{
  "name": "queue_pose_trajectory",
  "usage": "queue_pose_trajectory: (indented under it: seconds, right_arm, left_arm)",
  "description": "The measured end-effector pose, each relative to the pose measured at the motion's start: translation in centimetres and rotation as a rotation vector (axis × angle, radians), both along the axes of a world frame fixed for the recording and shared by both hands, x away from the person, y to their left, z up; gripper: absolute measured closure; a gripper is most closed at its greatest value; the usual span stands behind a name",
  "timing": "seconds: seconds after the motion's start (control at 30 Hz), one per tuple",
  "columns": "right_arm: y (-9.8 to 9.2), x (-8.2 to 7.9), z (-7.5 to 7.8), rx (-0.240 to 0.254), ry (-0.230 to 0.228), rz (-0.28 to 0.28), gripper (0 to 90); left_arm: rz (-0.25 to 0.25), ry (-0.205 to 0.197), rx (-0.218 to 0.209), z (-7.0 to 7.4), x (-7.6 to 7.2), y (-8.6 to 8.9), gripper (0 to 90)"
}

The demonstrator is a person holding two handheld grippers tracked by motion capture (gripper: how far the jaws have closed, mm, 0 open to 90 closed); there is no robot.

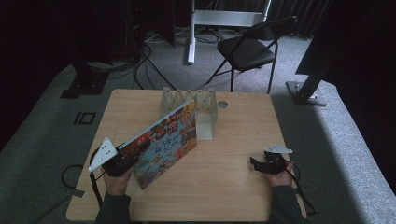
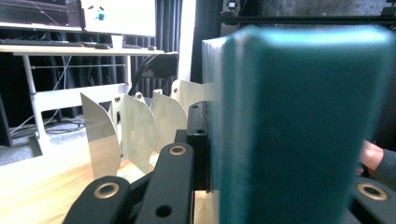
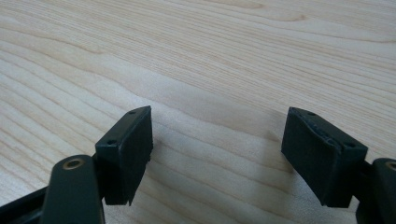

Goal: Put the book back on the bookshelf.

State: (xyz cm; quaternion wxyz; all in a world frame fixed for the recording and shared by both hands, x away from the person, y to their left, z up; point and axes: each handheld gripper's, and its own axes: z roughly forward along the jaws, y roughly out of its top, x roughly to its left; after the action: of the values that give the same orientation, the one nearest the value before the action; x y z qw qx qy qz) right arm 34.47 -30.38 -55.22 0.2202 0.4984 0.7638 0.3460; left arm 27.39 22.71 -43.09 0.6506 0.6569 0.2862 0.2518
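A large thin book (image 1: 168,140) with a colourful picture cover stands tilted on its edge on the wooden table (image 1: 233,186), and its far end leans at a clear slotted rack (image 1: 196,105). My left gripper (image 1: 133,151) is shut on the book's near end. In the left gripper view the book's teal spine (image 2: 299,130) rises between the jaws, with the rack's clear dividers (image 2: 135,126) behind it. My right gripper (image 1: 256,163) rests low at the table's right side, held by a hand. It is open over bare wood (image 3: 217,154) with nothing between its fingers.
A small round disc (image 1: 222,104) lies on the table beside the rack. Beyond the table stand a black folding chair (image 1: 247,49), a white stand leg (image 1: 191,32) and black frame feet (image 1: 306,91), with cables on the grey carpet.
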Motion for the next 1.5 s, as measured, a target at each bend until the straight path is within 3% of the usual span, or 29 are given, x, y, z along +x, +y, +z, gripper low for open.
queue_pose_trajectory:
  seconds: [0.93,1.5]
  right_arm:
    - [0.0,0.0,0.0,-0.001,-0.001,0.003,24.5]
    - [0.0,0.0,0.0,-0.001,-0.001,0.004,24.6]
  left_arm:
    - [0.057,0.011,0.005,0.6,-0.9,0.1,80.8]
    - [0.129,0.006,0.004,1.1,-1.5,0.3,80.8]
